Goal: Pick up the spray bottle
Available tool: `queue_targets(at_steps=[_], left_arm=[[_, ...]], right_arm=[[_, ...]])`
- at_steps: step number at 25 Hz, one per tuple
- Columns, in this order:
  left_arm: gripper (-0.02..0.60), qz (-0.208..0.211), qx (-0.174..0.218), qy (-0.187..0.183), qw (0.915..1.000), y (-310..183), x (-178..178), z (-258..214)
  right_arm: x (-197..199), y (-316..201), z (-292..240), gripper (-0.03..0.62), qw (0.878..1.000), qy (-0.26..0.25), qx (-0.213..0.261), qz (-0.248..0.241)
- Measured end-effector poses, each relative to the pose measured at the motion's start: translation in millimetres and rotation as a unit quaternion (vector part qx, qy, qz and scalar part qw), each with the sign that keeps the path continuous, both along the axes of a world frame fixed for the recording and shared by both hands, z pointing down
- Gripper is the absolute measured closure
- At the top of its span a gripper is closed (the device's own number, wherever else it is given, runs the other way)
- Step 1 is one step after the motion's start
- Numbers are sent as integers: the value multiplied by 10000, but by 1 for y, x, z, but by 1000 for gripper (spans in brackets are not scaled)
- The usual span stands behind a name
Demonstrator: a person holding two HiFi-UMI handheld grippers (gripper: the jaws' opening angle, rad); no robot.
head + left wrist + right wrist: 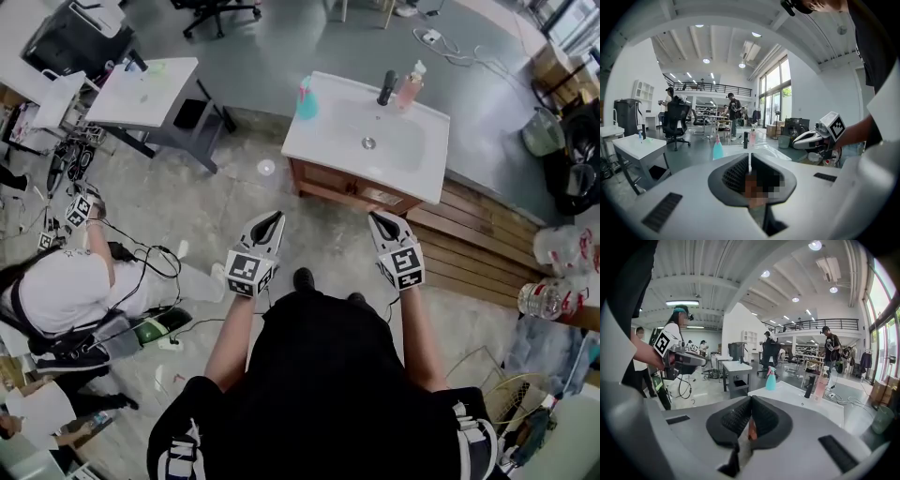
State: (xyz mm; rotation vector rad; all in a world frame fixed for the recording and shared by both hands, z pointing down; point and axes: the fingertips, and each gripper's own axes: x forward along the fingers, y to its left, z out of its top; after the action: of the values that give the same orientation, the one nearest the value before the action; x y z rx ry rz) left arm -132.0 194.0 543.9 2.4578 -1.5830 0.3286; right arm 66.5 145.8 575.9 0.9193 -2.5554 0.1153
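Here's the white table top [323, 131], smooth and glossy, ceramic by the look, sitting on a brown wooden cabinet base [337, 185] with a satin finish. On top, the teal spray bottle [307, 98] reads as translucent plastic, and the black tap [386, 87] looks matt. The grey floor [281, 47] is polished, with a soft sheen. Off to the side, brown wooden slats [478, 248], bare and dull. The left tool [272, 217] and right tool [378, 219] have smooth matt white plastic shells and black ribbed pads [735, 418] inside.
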Motion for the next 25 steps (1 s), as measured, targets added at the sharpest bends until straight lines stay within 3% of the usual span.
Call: queue_targets(at_steps=[13,19,25], left_arm=[[548,431,-61,-59,9990,-27,-42,0],[548,321,-143,-45,9994,-27,-69,5],[548,126,-229,-78,9996,-28,-80,13]], right_arm=[[-44,-19,6,577,9994,-49,-94,335],[-77,-13,10,577,9998,-11,-137,153],[-81,-28,19,577,9997,-56,-219,88]])
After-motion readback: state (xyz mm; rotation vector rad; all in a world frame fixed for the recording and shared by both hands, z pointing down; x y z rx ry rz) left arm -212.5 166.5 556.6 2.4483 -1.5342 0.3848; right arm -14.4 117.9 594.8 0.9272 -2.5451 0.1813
